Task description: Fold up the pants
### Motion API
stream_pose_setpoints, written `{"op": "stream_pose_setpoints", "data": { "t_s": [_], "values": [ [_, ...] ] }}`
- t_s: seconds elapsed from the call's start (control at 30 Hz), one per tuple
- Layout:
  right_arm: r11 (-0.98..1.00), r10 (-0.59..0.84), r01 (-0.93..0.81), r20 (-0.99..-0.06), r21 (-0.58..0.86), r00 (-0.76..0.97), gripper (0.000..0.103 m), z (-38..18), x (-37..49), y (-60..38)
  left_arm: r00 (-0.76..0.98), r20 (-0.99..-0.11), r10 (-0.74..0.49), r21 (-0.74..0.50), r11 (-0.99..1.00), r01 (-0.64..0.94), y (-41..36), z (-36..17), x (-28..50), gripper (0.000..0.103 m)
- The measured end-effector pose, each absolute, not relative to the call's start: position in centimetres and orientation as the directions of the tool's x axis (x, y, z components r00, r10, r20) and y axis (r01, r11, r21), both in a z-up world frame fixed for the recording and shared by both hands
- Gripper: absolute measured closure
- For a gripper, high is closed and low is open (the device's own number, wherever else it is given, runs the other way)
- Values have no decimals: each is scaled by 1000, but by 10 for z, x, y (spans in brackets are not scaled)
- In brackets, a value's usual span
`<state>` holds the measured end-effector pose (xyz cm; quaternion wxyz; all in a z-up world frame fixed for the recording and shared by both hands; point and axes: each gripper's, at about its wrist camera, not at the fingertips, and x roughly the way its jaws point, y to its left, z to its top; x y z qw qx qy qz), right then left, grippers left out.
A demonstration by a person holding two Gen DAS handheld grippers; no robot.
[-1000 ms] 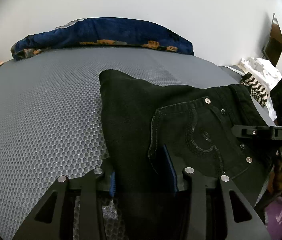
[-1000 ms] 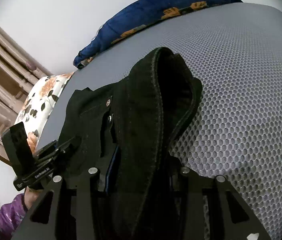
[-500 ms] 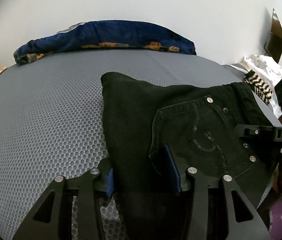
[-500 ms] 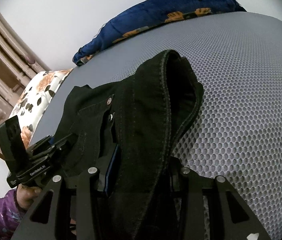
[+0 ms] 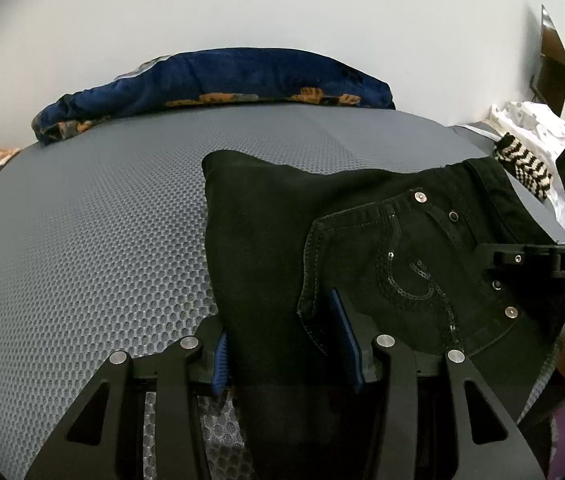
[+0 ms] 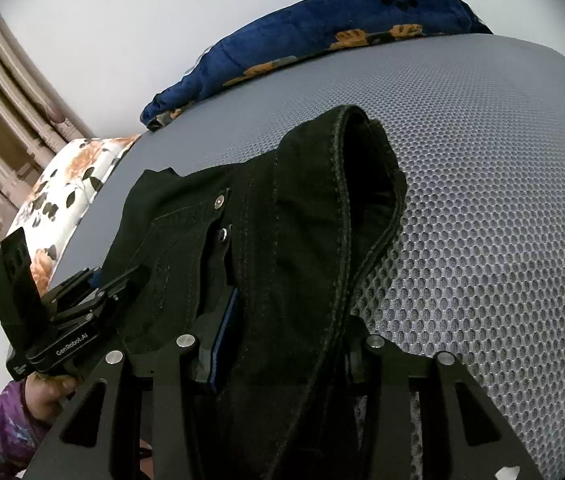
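Note:
Black denim pants [image 5: 282, 240] with a sequinned back pocket [image 5: 402, 272] lie on a grey mesh bed surface [image 5: 102, 240]. My left gripper [image 5: 286, 344] is shut on the pants' near edge, cloth bunched between its blue pads. My right gripper [image 6: 282, 344] is shut on the waistband end [image 6: 322, 220], which rises in a fold in front of it. Each gripper also shows in the other's view: the right one at the right edge [image 5: 542, 260], the left one at the lower left [image 6: 62, 320].
A dark blue blanket with orange print [image 5: 210, 84] lies along the far edge by the white wall. White and striped clothes [image 5: 522, 148] sit at the right. A floral pillow [image 6: 70, 184] and wooden bars [image 6: 2, 120] stand to the left.
Both grippers have moved slightly with the pants still held. The view has dropped a little, so the blanket and pants sit lower in the frame. The grips have not changed.

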<state>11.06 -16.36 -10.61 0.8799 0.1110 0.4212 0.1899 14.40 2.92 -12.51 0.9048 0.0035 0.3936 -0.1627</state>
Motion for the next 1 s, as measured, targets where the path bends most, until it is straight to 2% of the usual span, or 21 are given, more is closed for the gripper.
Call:
{"op": "stream_pose_setpoints", "data": {
  "t_s": [0.17, 0.3, 0.4, 1.0],
  "values": [
    [905, 423, -242, -700, 349, 576, 66, -106, 111, -164, 644, -712, -280, -104, 949, 298, 28, -125, 143, 57],
    [913, 406, -241, -702, 328, 585, 68, -104, 108, -162, 652, -712, -259, -70, 951, 302, 24, -119, 139, 66],
    [910, 413, -235, -699, 342, 584, 68, -102, 109, -163, 646, -714, -271, -87, 949, 302, 28, -117, 139, 69],
    [901, 431, -246, -684, 356, 588, 73, -86, 104, -154, 641, -725, -252, -39, 944, 328, 36, -99, 134, 77]
  ]
}}
